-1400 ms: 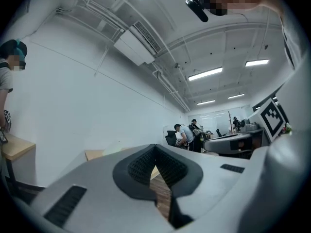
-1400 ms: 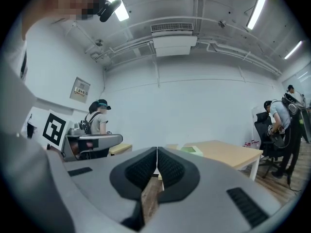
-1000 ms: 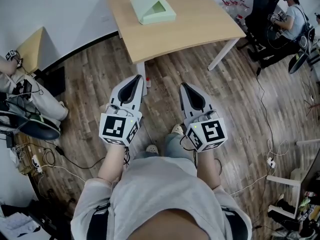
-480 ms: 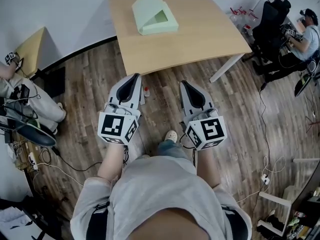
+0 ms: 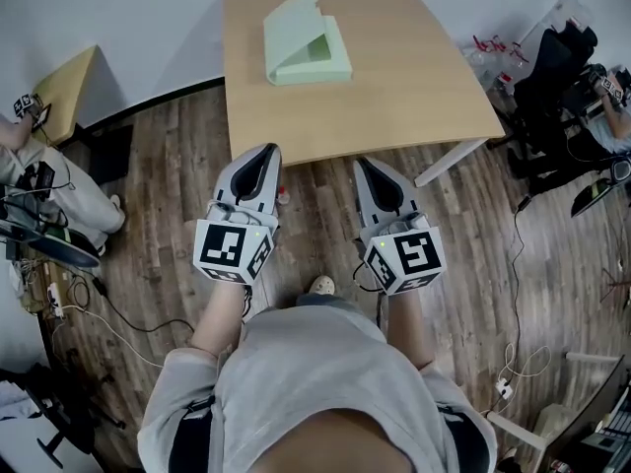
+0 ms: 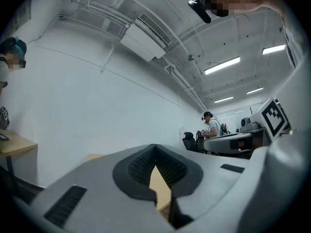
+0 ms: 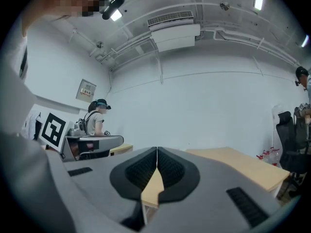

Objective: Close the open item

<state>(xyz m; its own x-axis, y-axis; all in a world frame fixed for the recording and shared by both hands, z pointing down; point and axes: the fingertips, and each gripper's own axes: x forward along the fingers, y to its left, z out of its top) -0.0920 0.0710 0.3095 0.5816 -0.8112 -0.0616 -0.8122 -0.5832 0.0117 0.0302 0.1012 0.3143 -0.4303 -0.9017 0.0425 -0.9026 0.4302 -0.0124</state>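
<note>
Head view: the box (image 5: 306,47) is pale green and flat, and sits on the far left part of the table (image 5: 414,97). Its lid (image 5: 289,20) is tilted up along the left side, so the hollow inside shows. The left gripper (image 5: 266,151) and right gripper (image 5: 363,164) are held side by side over the wood floor (image 5: 473,254), pointing at the table's near edge. Both are well apart from the box. From above each pair of jaws looks drawn to a point. Only this view shows the box.

Left gripper view: the jaws are pressed together with nothing between them. Their ribbed pads (image 6: 141,166) meet at the top, and a sliver of tabletop (image 6: 163,191) shows through the gap lower down. The right gripper's marker cube (image 6: 274,120) is at the right edge. Far off, past it, a person (image 6: 211,126) sits at a desk — the head view catches that corner only at its edge.

Right gripper view: these jaws are together too and hold nothing, with the pads (image 7: 141,169) touching along a thin seam. The tabletop (image 7: 243,166) stretches off to the right, seen edge-on and low. The left gripper's marker cube (image 7: 52,127) is at the left, with another seated person (image 7: 95,118) behind it. A ceiling air unit (image 7: 172,30) hangs above — visible only from down here.
</note>
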